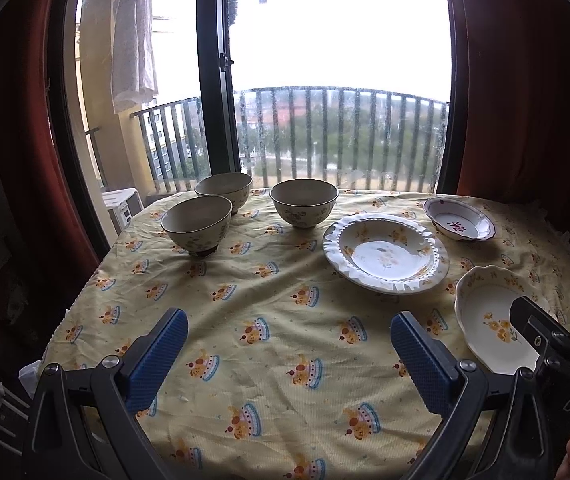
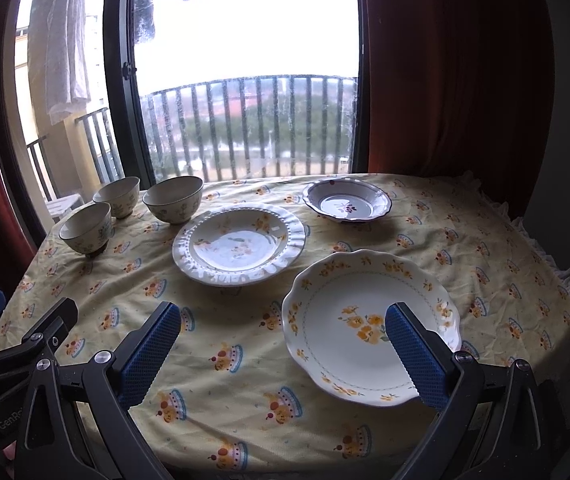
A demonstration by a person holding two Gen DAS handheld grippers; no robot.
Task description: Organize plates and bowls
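Scalloped floral plate (image 2: pixel 369 320), three rounded glazed bowls (image 1: pixel 304 202) on rumpled patterned tablecloth (image 1: pixel 265 300)

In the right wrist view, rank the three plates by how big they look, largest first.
1. Yellow-flower scalloped plate, though it sits nearest the camera, which inflates it.
2. Ruffled-rim plate.
3. Purple-rimmed plate, farthest back, so its true size is uncertain.
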